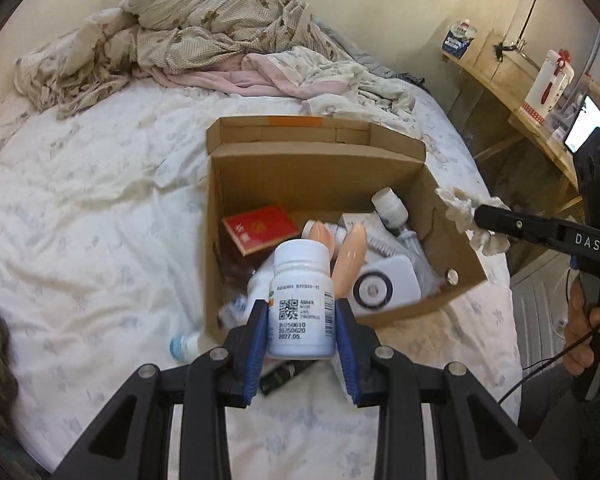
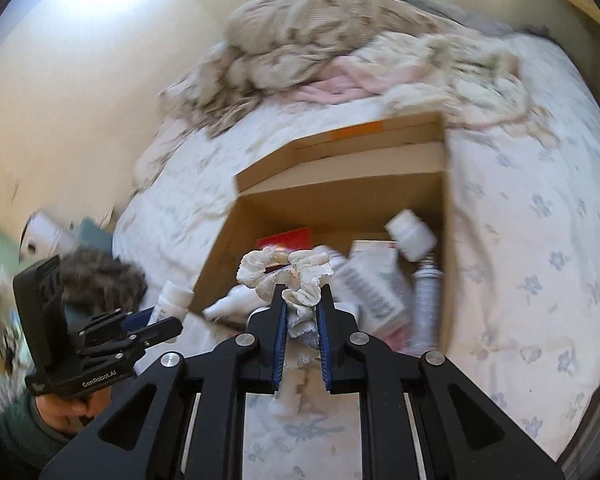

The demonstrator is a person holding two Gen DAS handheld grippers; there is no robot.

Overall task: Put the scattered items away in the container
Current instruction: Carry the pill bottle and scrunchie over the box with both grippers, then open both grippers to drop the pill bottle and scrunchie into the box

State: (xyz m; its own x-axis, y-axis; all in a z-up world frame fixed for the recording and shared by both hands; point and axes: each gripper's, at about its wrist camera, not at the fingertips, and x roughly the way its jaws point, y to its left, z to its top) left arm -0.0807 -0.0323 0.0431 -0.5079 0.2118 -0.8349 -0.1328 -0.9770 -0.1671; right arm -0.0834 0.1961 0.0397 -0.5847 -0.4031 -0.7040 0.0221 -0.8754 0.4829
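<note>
My left gripper (image 1: 302, 306) is shut on a white pill bottle (image 1: 302, 300) and holds it upright above the near edge of the open cardboard box (image 1: 316, 176). My right gripper (image 2: 303, 294) is shut on a white scrunchie (image 2: 284, 270) and holds it over the box's near wall (image 2: 220, 256); it also shows in the left wrist view (image 1: 466, 220) at the box's right rim. The box holds a red booklet (image 1: 262, 228), a white bottle (image 1: 390, 204), peach items (image 1: 350, 258) and a white device (image 1: 386, 284).
A small bottle with a blue cap (image 1: 184, 346) and a dark packet (image 1: 284, 374) lie on the bed sheet (image 1: 80, 240) by the box's near side. Crumpled bedding (image 1: 204, 36) is piled behind the box. A wooden desk (image 1: 532, 92) stands right of the bed.
</note>
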